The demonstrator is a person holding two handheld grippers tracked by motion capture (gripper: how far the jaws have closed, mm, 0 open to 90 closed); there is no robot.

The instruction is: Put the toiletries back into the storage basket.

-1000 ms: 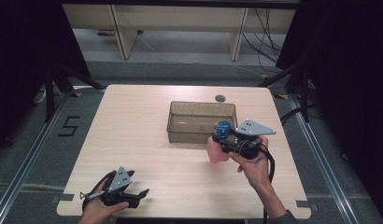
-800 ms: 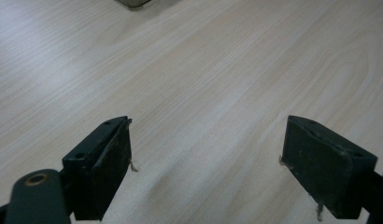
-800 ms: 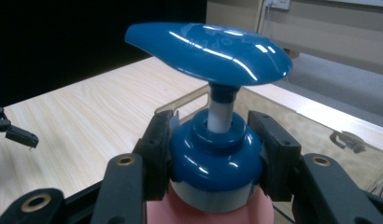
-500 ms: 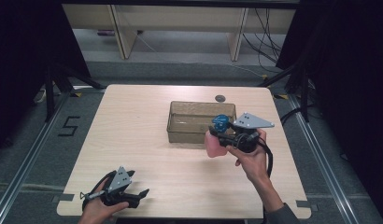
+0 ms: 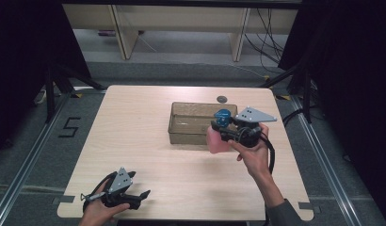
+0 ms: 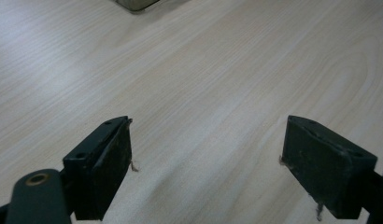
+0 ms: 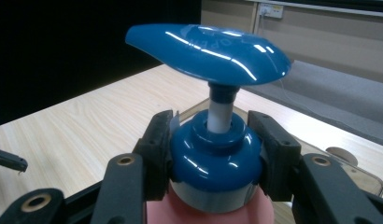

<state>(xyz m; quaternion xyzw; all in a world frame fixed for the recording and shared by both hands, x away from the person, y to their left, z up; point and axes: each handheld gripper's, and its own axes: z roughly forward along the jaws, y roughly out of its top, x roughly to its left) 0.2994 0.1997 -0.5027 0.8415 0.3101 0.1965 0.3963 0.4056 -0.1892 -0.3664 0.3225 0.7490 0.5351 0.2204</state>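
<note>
- Pink pump bottle is off the table now, lifted and carried toward the clear plastic bin versus a second ago; reads as a placement into the bin coming up.
- Right gripper is clamped on the bottle's blue collar, jaws either side of it.
- Bottle hangs at the bin's near right corner, above the rim.
- Long axis roughly upright, pump head on top; spout direction unclear from above.
- Left gripper is parked at the table's near left edge, jaws wide apart, empty.
</note>
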